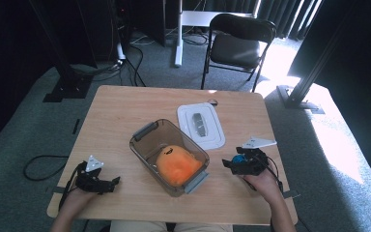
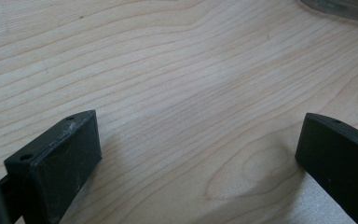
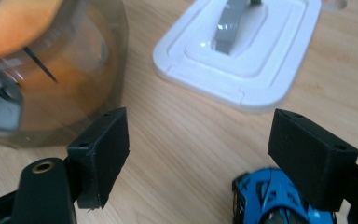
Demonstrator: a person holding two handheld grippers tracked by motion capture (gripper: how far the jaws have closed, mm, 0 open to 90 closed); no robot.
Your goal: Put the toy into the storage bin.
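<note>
Looking down, we see an orange toy [image 1: 178, 164] in the clear bin [image 1: 150, 129], white lid [image 1: 211, 135] just right. Our left gripper [image 2: 198, 149] gapes over bare table [image 2: 177, 70]. Our right gripper [image 3: 198, 140] spreads wide, blue car [image 3: 261, 198] beneath.

L hand [image 1: 75, 197] holds left gripper [image 1: 110, 183] low at near-left, jaws wide apart, pointing right. R hand [image 1: 262, 182] holds right gripper [image 1: 228, 163] at near-right, jaws spread, pointing left.

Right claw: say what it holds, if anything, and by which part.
Nothing. The right claw is open over bare table; the blue toy car lies beside one jaw, ungripped.
</note>
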